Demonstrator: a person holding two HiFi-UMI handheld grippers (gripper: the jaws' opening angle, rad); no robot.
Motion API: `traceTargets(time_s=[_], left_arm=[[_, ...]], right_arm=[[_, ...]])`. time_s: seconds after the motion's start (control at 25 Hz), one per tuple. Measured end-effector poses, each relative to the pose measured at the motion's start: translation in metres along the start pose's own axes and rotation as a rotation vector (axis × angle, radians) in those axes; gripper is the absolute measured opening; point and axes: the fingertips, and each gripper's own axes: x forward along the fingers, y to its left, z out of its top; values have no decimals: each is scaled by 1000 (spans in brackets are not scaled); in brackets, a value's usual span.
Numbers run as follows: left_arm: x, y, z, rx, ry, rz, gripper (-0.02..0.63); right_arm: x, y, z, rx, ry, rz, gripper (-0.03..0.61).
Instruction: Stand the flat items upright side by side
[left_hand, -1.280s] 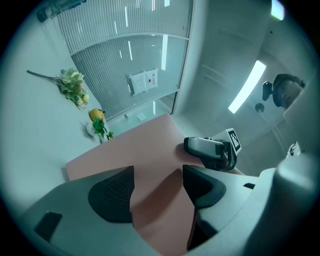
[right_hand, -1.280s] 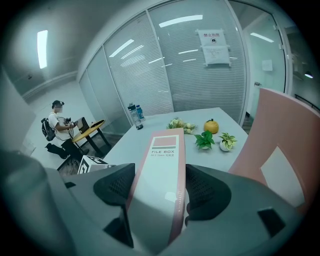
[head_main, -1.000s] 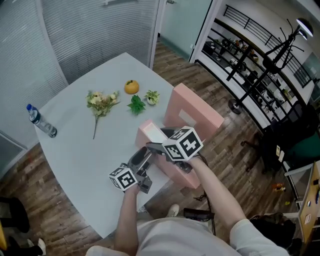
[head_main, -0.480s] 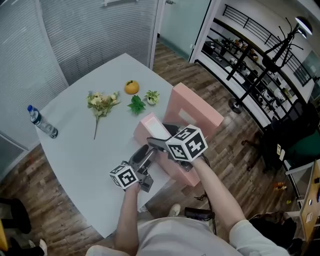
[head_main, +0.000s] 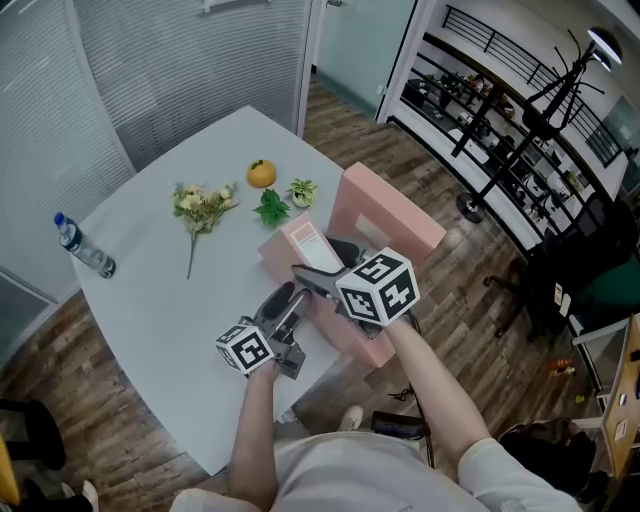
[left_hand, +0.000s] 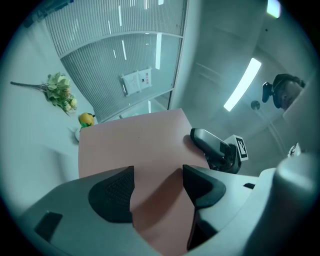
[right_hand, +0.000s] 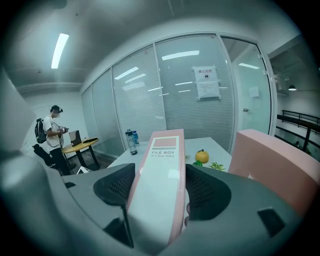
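While tilted over the table's (head_main: 150, 300) near edge, the file box (head_main: 300, 245) is clamped on its spine by the right gripper (head_main: 322, 266) and on a panel edge by the left gripper (head_main: 283, 300), with both forearms reaching forward. A second box (head_main: 385, 215) stands upright just right of it. The "FILE BOX" print is legible only in the right gripper view.

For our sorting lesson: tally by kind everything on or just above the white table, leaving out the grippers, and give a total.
Pink file boxes: 2
Water bottle: 1
Flower bunch: 1
Orange: 1
Green leaf: 1
Small plant: 1
Total: 7
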Motion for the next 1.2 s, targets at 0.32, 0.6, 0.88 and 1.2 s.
traceTargets(time_s=[0.32,0.6,0.88,1.2], left_arm=[[0,-3,11,13,-23,8,299],[5,-5,10,15,-31,-1,299],[3,-9,19,31,-60,-5,299],[6,-9,17,18,-67,0,299]], right_arm=[[-8,1,11,-14,-103,2,328],[-17,-1,12,-23,-149,-11,328],[-35,6,19,-51,-293,-7,328],[-47,5,17,-71,-393,-20,328]])
